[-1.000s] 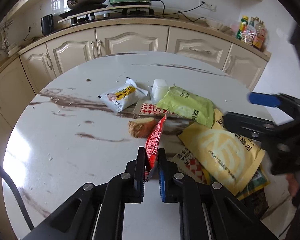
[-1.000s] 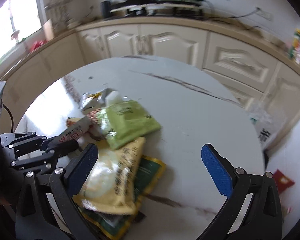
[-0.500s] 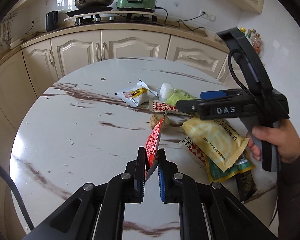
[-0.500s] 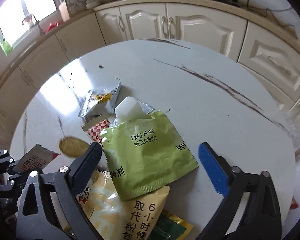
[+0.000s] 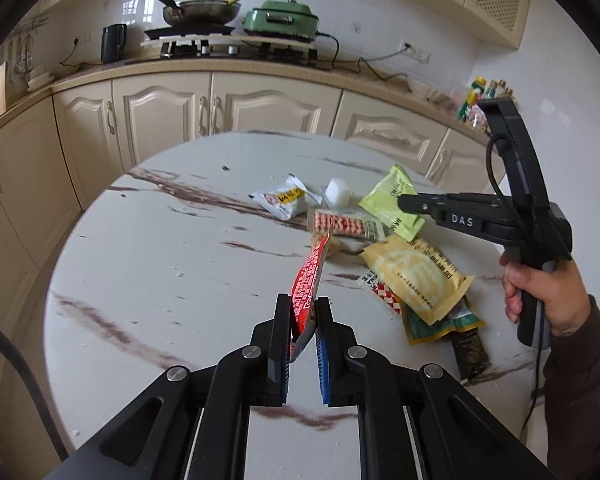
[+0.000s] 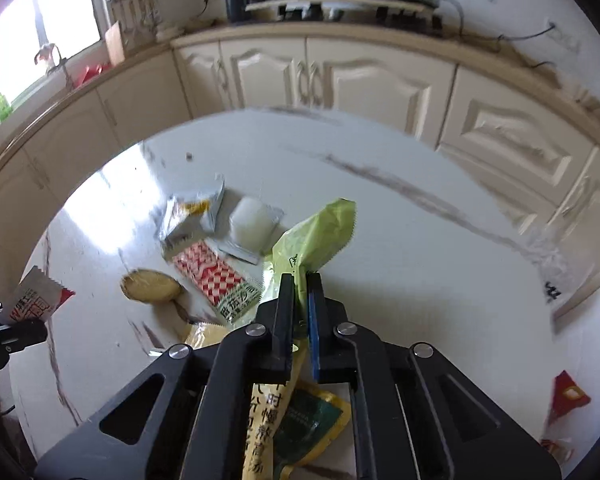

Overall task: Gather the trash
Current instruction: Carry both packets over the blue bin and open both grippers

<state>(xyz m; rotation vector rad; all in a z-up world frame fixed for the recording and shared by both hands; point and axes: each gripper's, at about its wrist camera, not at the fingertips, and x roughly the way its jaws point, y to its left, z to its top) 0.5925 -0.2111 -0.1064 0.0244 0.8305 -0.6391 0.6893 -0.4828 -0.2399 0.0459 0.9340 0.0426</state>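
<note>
My left gripper is shut on a red snack wrapper and holds it above the round marble table. My right gripper is shut on a light green pouch, whose free end stands up off the table. That gripper also shows in the left wrist view, on the green pouch. Other trash lies on the table: a white packet, a red-checked wrapper, a yellow pouch, a dark green pouch, a white cup and a round biscuit.
Cream kitchen cabinets curve behind the table, with a stove, pan and green cooker on the counter. A red packet lies on the floor at the right. Bottles stand on the right counter.
My right gripper has come down and shut on the green pouch, lifting its end. My left gripper has drawn back and up with the red wrapper.
</note>
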